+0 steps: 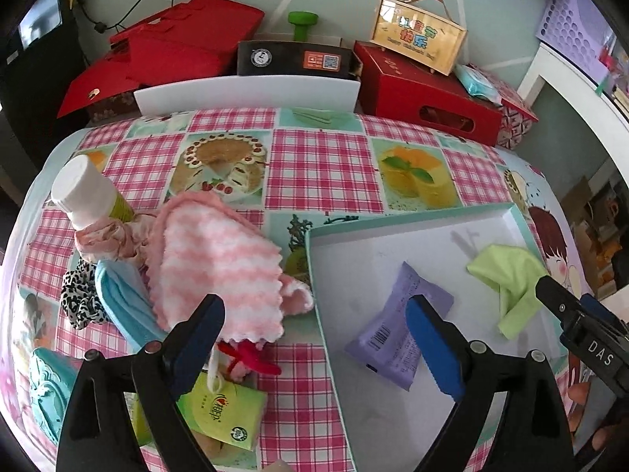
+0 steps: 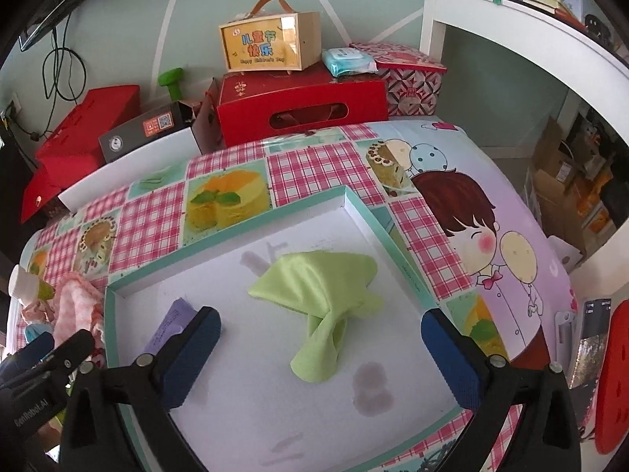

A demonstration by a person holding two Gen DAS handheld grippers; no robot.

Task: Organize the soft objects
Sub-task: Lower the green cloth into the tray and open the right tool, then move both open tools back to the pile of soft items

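Left gripper point(image 1: 318, 338): jaws stand wide apart, nothing between the pads. In the left wrist view it hangs over the left wall of the shallow box point(image 1: 314, 275), one blue pad above the pile of soft things on the tablecloth point(image 1: 322, 161), the other above the purple packet point(image 1: 397, 334).

Right gripper point(image 2: 320, 350): jaws spread fully, pads clear of the green cloth point(image 2: 314, 295), which lies crumpled on the box floor between and ahead of them. In the left wrist view this gripper shows at the right edge, just beside the same cloth.

Box: teal rim, white floor, centre to lower right of the left wrist view; fills the middle of the right wrist view point(image 2: 354, 204). Contents: the purple packet lying flat toward the left side, the green cloth toward the right, the two apart.

Outside the box, centre left of the left wrist view:
- pink and white striped towel point(image 1: 220, 263), its corner close to the box wall
- blue cloth point(image 1: 122, 299) and leopard-print scrunchie point(image 1: 76, 295), partly under the towel
- pink floral fabric point(image 1: 106, 240), against a tilted white-capped bottle point(image 1: 82, 192)
- green tissue pack point(image 1: 228, 409), lower left, behind the gripper finger
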